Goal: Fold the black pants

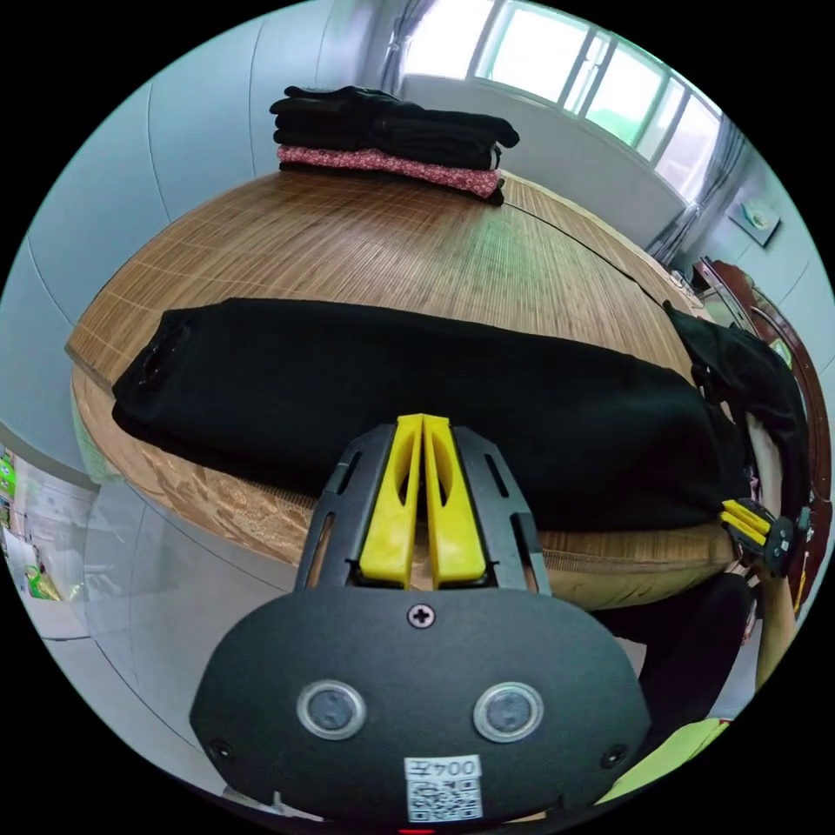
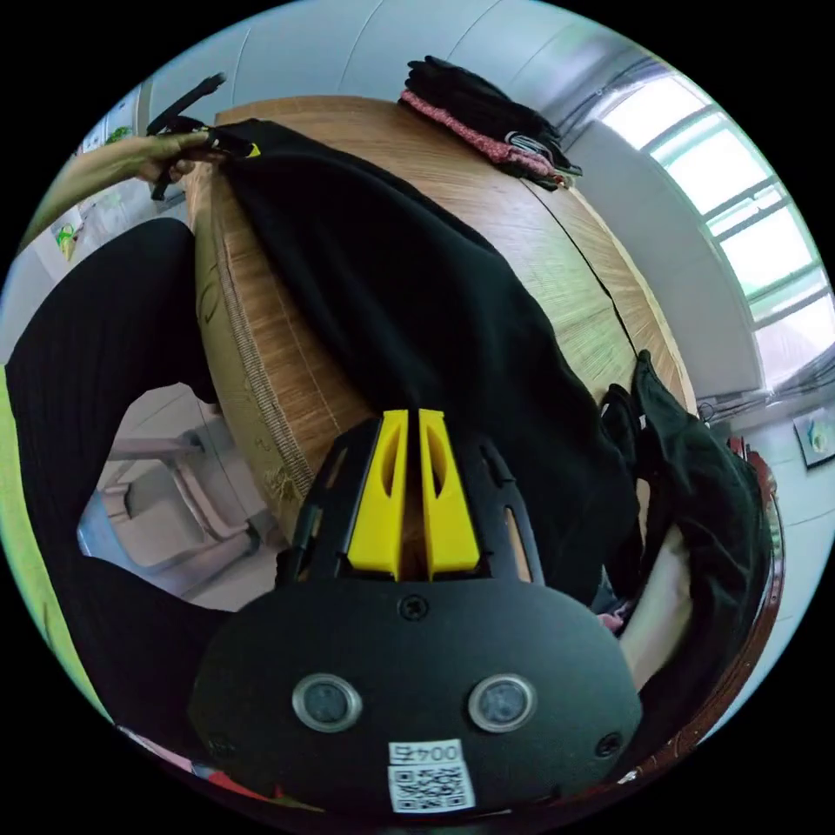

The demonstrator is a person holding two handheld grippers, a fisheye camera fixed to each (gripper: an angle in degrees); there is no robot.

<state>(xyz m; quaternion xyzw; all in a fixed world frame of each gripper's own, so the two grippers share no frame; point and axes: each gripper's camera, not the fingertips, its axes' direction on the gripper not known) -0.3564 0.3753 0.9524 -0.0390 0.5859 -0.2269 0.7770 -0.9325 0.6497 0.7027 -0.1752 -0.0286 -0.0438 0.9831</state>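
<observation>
In the left gripper view, the left gripper [image 1: 423,419] sits low centre, its two yellow jaws pressed together at the near edge of the black pants [image 1: 417,409]; whether cloth is caught between the tips I cannot tell. The pants lie as one long folded band across the middle of the frame, on a bamboo mat [image 1: 365,252] covering the table. At the right edge the right gripper [image 1: 746,515] shows, its jaws narrow, at the pants' end by the mat's edge. Past the pants the mat is bare up to one stack of folded clothes [image 1: 391,139] at upper centre, dark pieces with one pink layer. Behind it stand a wall and windows [image 1: 591,78].

In the right gripper view, the right gripper [image 2: 413,416] has its jaws together against the pants [image 2: 417,304], which run from centre to upper left. There a hand [image 2: 156,156] holds the left gripper [image 2: 187,122] at the far end. This view also shows the mat's front edge [image 2: 252,365], a dark heap of clothing [image 2: 696,470] at right, and the person's dark trousers [image 2: 104,330] at left.
</observation>
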